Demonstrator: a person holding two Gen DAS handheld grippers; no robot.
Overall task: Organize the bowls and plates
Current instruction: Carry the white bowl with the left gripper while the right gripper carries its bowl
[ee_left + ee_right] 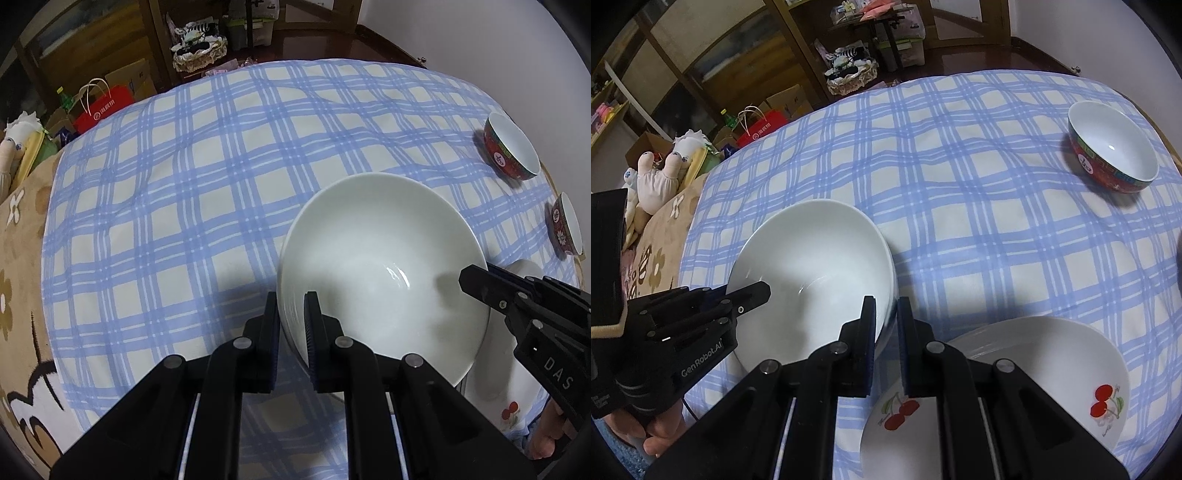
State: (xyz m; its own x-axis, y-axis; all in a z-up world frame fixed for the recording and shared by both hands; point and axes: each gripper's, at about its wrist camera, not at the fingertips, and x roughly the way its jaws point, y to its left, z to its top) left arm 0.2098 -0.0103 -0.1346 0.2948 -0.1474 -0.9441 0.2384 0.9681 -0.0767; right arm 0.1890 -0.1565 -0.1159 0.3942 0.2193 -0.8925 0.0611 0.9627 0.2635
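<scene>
Between our two grippers hangs the large white bowl, held over the blue checked cloth on the worktop. On its left side, our left gripper has its jaws nearly closed on the rim, one finger outside the wall and one inside. On the opposite side, our right gripper pinches the rim the same way, jaws almost together with the thin wall between them. Just right of the right jaws, and below them, sit stacked white cherry-print plates, lying on the cloth. Farther right and well beyond both jaws stands a red patterned bowl, upright; a second red bowl shows at the left camera's right edge.
</scene>
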